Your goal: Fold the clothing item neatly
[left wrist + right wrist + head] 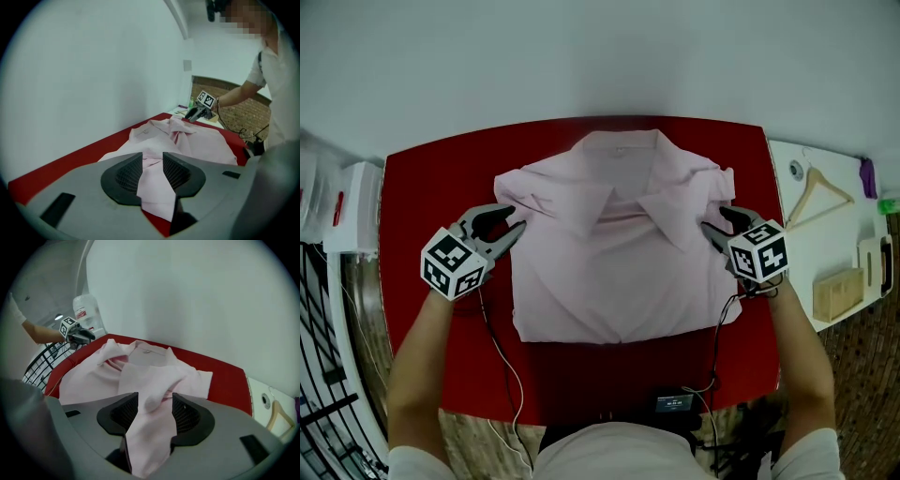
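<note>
Red table margins around pink shirt

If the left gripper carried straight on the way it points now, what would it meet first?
The pink shirt. The left gripper already holds a fold of it between its jaws, and the rest of the garment lies directly ahead on the red table.
</note>
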Motion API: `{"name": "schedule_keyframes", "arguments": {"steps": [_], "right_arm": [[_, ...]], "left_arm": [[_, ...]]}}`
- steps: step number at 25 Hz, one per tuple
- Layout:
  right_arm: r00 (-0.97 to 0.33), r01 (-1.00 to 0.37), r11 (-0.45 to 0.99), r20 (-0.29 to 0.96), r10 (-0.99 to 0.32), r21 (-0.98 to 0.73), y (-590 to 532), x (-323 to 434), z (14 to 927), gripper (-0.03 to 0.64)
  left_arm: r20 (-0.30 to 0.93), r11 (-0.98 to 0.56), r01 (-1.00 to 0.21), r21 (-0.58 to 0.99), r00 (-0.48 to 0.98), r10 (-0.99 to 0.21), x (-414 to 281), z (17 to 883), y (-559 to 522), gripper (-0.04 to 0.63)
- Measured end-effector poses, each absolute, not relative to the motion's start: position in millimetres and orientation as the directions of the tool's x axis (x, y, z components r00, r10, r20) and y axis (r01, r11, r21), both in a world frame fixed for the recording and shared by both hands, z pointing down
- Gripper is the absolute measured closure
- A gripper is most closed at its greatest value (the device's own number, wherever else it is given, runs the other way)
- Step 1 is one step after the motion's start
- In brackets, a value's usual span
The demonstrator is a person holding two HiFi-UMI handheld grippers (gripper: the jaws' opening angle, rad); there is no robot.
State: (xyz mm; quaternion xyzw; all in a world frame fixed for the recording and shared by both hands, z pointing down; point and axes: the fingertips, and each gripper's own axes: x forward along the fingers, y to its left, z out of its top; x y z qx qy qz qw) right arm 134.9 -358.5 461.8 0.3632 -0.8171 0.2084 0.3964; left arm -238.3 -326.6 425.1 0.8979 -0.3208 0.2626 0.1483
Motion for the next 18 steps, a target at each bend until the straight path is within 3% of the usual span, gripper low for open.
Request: {"name": "schedule_keyframes", "arguments": {"steps": [7, 9, 16, 18], "right_arm": [[-0.333, -0.847, 0.526, 0.850, -0.408, -0.079, -363.8, 118.9, 501.1, 0.426], [-0.350, -0.845, 0.523, 0.852, -0.389, -0.108, -366.3, 113.4, 495.8, 0.591], [-0.446, -0.797, 0.586, 0.798, -0.404, -0.149, -402.7, 84.4, 469.0, 0.594], [-0.472, -0.797, 0.582, 0.770, -0.429, -0.165, -421.3, 75.1, 460.8, 0.594]], "left_arm": [[0.643, -0.832, -0.555, -0.011, 0.633, -0.431, -184.9, 448.1, -326.2, 0.463], [0.669, -0.855, -0.516, -0.043, 0.621, -0.408, -171.1, 455.9, -331.2, 0.463], [0.723, -0.898, -0.432, -0.085, 0.594, -0.354, -146.5, 478.1, -352.9, 0.454], [0.726, -0.914, -0.399, -0.074, 0.607, -0.323, -141.5, 478.8, -357.1, 0.385]]}}
